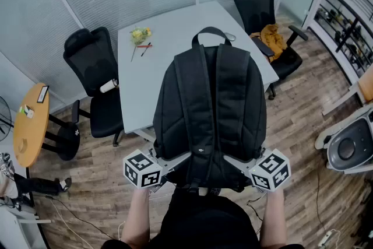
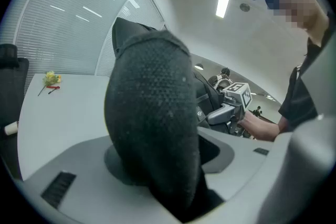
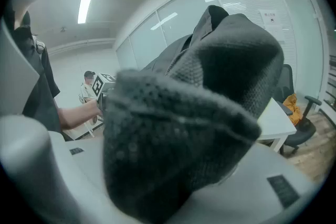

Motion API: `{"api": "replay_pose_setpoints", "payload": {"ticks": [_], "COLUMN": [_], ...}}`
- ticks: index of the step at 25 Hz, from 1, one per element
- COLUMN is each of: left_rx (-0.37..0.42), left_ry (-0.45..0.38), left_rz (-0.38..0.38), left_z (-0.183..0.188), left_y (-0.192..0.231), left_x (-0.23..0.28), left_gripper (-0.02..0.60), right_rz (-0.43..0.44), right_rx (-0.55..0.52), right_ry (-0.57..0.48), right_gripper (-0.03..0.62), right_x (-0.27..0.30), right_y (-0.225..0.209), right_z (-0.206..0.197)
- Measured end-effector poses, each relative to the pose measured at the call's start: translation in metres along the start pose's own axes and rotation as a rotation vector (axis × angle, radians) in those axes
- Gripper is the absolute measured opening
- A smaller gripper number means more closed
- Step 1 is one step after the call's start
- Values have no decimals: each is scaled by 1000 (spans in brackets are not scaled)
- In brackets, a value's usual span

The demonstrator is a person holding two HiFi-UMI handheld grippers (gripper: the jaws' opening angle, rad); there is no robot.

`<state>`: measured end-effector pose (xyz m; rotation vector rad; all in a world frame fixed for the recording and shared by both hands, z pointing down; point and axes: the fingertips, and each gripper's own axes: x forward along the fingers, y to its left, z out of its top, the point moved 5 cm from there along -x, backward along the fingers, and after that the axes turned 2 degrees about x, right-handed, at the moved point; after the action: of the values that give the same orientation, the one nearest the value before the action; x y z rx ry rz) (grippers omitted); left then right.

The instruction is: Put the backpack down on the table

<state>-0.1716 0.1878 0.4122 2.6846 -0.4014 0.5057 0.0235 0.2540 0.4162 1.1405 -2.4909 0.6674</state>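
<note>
A black backpack [image 1: 210,108] is held up in front of me, strap side facing me and top handle pointing away over the white table [image 1: 169,26]. My left gripper [image 1: 168,165] is shut on its lower left corner. My right gripper [image 1: 242,165] is shut on the lower right corner. In the left gripper view black mesh fabric [image 2: 152,128] fills the space between the jaws, and the right gripper [image 2: 231,105] shows beyond it. The right gripper view likewise shows bunched fabric [image 3: 184,134] pinched between the jaws. The backpack's bottom is hidden from the head view.
On the table's far left lie a yellow item [image 1: 140,35] and a red pen [image 1: 144,47]. A black chair [image 1: 93,67] stands left of the table, another [image 1: 262,9] with an ochre garment [image 1: 273,39] to the right. A round wooden table [image 1: 30,122] stands far left.
</note>
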Motion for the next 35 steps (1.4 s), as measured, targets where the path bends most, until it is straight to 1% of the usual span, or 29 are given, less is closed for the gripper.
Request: {"api": "replay_pose_setpoints", "payload": {"ticks": [6,15,22,35], "left_rx": [26,54,66,65], "left_ry": [9,9,-1,16], "left_rz": [-2,4,21,31], "left_z": [-2,-10,-7,-16], "left_y": [-31,-56,-68,-82], "left_x": [1,4,1,2], "left_gripper": [215,216,216,216], "right_rz": [-1,-8,2,2], "right_rx": [0,-9,-21,0], "right_ry": [-14,-27,-32,-33], "right_gripper": [251,249,262,265], "right_x": [-27,-46,-56,-65], "right_y": [11,19,22,26], "right_z": [-14,-30,-28,-42]}}
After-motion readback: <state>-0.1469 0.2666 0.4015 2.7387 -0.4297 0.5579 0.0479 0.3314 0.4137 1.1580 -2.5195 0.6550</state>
